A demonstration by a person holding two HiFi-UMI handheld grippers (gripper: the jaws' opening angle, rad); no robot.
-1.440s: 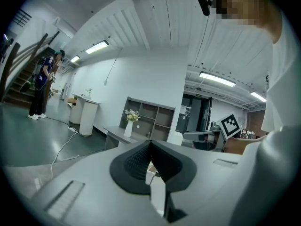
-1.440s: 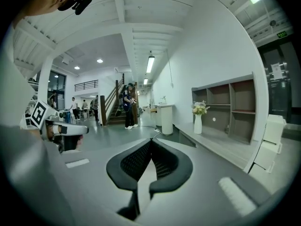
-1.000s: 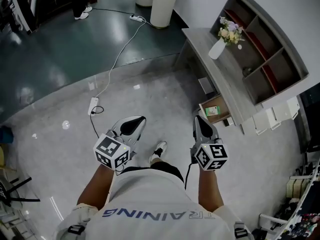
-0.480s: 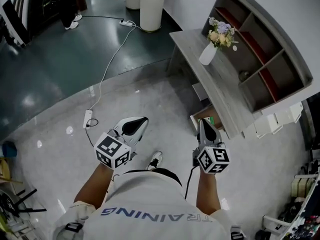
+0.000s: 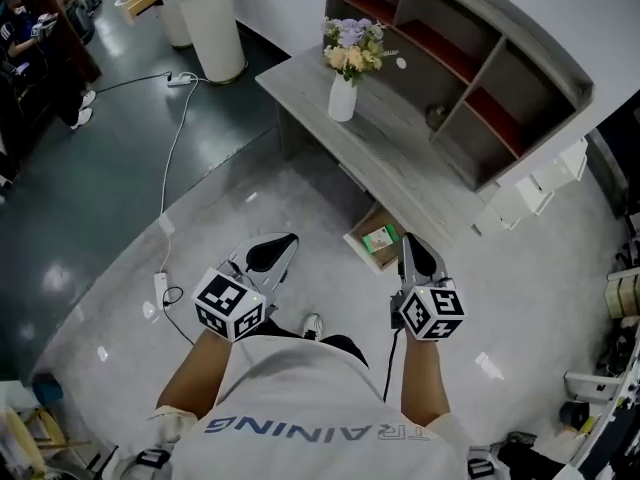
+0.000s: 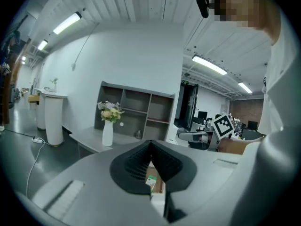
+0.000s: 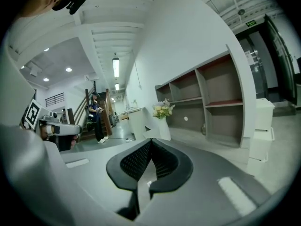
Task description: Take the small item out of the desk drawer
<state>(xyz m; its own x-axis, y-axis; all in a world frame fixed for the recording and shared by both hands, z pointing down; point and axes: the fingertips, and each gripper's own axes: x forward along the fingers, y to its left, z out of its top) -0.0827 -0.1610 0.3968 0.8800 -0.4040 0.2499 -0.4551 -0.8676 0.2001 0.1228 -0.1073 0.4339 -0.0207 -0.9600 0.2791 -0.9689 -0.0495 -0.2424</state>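
An open drawer (image 5: 372, 240) sticks out low under the grey desk (image 5: 400, 173), and a small green item (image 5: 381, 237) lies in it. My left gripper (image 5: 288, 238) hovers over the floor to the left of the drawer, shut and empty. My right gripper (image 5: 405, 240) is shut and empty too, with its tip just right of the drawer's near corner. In the left gripper view the jaws (image 6: 150, 142) meet at their tips, and the green item (image 6: 151, 181) shows in the gap below them. The right gripper view has shut jaws (image 7: 150, 140) pointing at the desk.
A white vase of flowers (image 5: 343, 96) stands on the desk beside a shelf unit (image 5: 470, 68). A white cable with a power strip (image 5: 158, 286) runs over the floor at the left. A white round column (image 5: 205, 18) stands at the back. A person (image 7: 97, 117) stands far off.
The view has swung toward the desk, which is now nearer and in front. The open drawer now lies just ahead between both grippers. Both grippers stay shut.
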